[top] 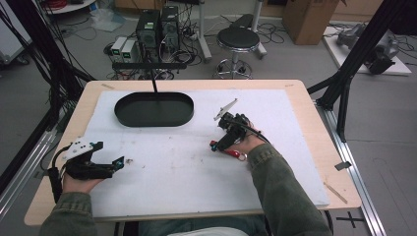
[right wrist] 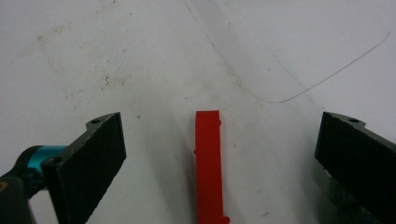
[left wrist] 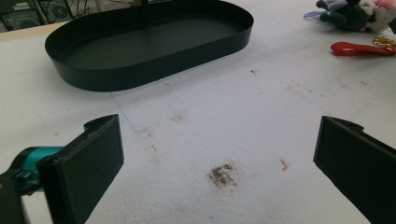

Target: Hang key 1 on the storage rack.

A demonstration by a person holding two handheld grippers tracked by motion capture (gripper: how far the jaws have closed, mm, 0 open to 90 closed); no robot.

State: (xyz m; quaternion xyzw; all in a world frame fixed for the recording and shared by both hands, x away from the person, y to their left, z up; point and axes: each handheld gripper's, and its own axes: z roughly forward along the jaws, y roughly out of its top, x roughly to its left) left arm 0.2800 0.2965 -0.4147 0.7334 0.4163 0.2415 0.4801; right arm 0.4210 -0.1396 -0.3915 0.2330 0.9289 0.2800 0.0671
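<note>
Right tongs (right wrist: 219, 154) held wide over a red strap; left tongs (left wrist: 219, 163) held wide above bare white mat.

In the right gripper view, the red strap (right wrist: 208, 163) is seen lying flat on the white mat (right wrist: 140, 56), running lengthwise between the two spread jaws and touched by neither. In the high view, the right tongs (top: 216, 146) are placed at the right of the tabletop (top: 300, 91), pointed down at the strap (top: 230, 152), which rests just beside the person's right hand (top: 248, 140). The left tongs (top: 119, 162) are held low near the mat's left edge, well apart from the strap. A black oval tray (top: 154, 109) is set at the far side of the mat, and in the left gripper view it (left wrist: 149, 46) is seen beyond the spread jaws, with a stain (left wrist: 222, 174) on the mat between them.
</note>
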